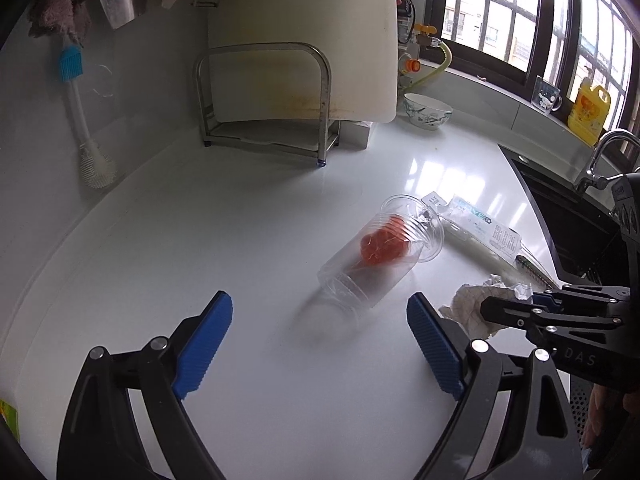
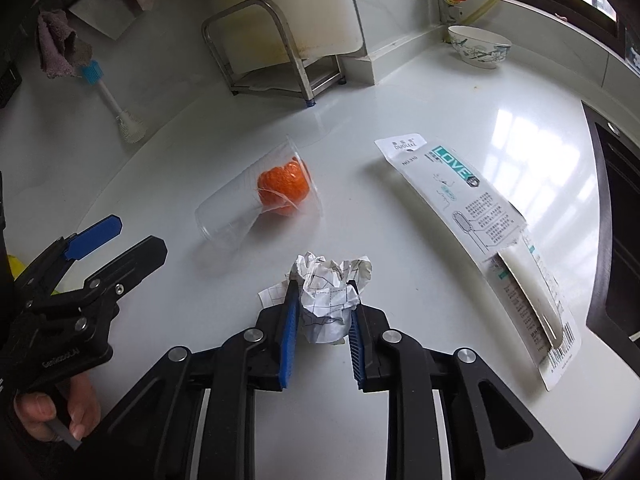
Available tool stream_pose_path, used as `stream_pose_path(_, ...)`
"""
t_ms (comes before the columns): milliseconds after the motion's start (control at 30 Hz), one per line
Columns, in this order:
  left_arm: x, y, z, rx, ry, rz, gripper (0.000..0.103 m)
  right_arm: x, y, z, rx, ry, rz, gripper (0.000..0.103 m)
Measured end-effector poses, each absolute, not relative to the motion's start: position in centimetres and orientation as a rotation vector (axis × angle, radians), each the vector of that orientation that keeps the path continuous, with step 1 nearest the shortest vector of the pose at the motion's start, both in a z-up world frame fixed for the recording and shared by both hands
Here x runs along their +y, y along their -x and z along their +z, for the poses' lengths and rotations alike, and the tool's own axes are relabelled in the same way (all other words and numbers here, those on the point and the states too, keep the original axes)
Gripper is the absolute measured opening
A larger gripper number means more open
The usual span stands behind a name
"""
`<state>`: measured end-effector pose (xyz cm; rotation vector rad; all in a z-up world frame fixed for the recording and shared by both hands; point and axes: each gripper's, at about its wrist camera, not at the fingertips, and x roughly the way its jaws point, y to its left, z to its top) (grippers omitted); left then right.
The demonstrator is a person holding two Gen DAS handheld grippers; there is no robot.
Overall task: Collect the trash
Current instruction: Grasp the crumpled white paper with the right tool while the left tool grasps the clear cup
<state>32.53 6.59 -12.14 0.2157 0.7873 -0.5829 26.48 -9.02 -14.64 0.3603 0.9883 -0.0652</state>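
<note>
Two grippers: right gripper point(image 2: 322, 320) fingers clench crumpled paper point(image 2: 328, 304); left gripper point(image 1: 320, 344), released, next takes plastic cup point(image 1: 372, 256).

Clear cup point(image 2: 256, 208), orange mesh point(image 2: 283, 188) inside; white crumpled paper point(image 2: 326, 300), dark lines; blue fingers point(image 2: 289, 332).

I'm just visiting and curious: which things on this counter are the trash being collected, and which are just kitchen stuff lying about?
Trash:
paper ball, held in the right gripper
plastic cup with orange mesh inside
package

Just lying about:
bowl
metal rack
brush
cloth
yellow bottle
mug
</note>
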Motion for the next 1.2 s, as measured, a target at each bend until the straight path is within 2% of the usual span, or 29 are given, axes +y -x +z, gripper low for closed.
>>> stream_pose_path(700, 0.0, -34.5, -16.3, 0.69, -0.518, -0.757, 0.087, -10.9, -23.4, -14.3, 0.994, -0.456, -0.085, 0.022)
stream_pose_path(900, -0.8, -34.3, -16.7, 0.698, -0.541, -0.771, 0.067, -10.9, -23.6, -14.4, 0.995, -0.457, -0.082, 0.022)
stream_pose_path(967, -0.9, -34.2, -16.7, 0.703, -0.553, -0.78, 0.052, -10.9, -23.7, -14.4, 0.994, -0.459, -0.081, 0.022)
stream_pose_path(1000, -0.9, -34.1, -16.7, 0.707, -0.559, -0.784, 0.05, -10.9, -23.6, -14.3, 0.995, -0.459, -0.08, 0.022)
stream_pose_path(1200, -0.8, -33.7, -15.9, 0.704, -0.577, -0.786, 0.049, -11.0, -23.5, -14.3, 0.993, -0.462, -0.069, 0.022)
